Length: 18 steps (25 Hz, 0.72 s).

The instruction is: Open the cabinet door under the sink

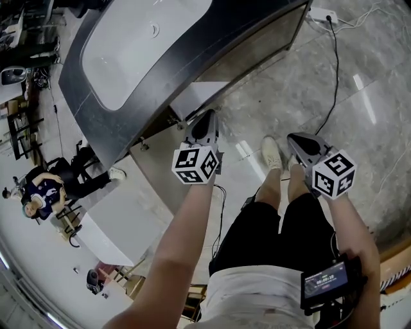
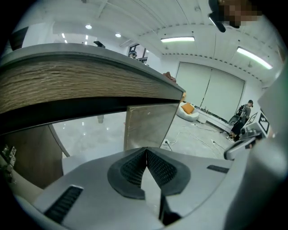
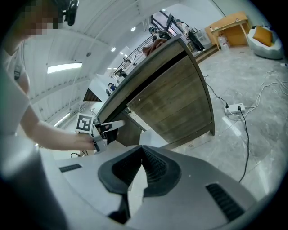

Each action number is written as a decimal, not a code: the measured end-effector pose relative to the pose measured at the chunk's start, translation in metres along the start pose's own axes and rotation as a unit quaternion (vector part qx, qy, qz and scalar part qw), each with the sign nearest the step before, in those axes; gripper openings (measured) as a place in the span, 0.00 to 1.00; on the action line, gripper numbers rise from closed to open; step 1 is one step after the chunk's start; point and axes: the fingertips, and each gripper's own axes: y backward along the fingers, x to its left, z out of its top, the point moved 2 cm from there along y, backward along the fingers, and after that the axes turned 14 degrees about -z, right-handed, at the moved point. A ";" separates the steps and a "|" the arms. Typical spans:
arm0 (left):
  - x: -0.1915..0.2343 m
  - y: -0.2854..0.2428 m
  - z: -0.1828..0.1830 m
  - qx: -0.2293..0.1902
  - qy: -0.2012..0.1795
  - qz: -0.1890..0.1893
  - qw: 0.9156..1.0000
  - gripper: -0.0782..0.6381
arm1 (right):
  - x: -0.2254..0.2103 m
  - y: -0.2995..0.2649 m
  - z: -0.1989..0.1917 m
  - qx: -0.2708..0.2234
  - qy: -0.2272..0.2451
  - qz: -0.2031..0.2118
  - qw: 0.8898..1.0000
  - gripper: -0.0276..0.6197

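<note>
The sink counter [image 1: 96,109] has a dark top and a white basin [image 1: 141,45]. Below it, a wood-grain cabinet door [image 3: 175,108] on the right is closed. Beside it a door panel [image 1: 157,180] is swung out towards me, and the pale cabinet inside [image 2: 90,132] shows, with hinges [image 2: 6,157] at the left edge. My left gripper [image 1: 204,125] is shut and empty, just in front of that opening; it also shows in the right gripper view [image 3: 108,128]. Shut and empty too, my right gripper [image 1: 302,142] hangs over the floor, well right of the cabinet.
A power strip [image 1: 321,14] and a black cable [image 1: 334,77] lie on the grey floor right of the cabinet. My own foot [image 1: 273,153] stands between the grippers. A white bench [image 1: 122,225] stands at the left, and a person [image 1: 45,189] sits beyond it.
</note>
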 end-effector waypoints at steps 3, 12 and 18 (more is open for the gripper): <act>0.016 -0.005 0.011 -0.008 -0.008 0.020 1.000 0.12 | -0.003 0.001 -0.002 0.005 -0.001 -0.004 1.000 0.06; 0.039 -0.018 0.040 -0.028 -0.067 0.005 0.997 0.15 | 0.003 -0.012 -0.014 0.020 -0.006 -0.010 1.000 0.06; 0.045 -0.025 0.043 -0.021 -0.079 0.014 0.997 0.30 | 0.003 -0.013 -0.011 0.025 -0.002 -0.011 1.000 0.06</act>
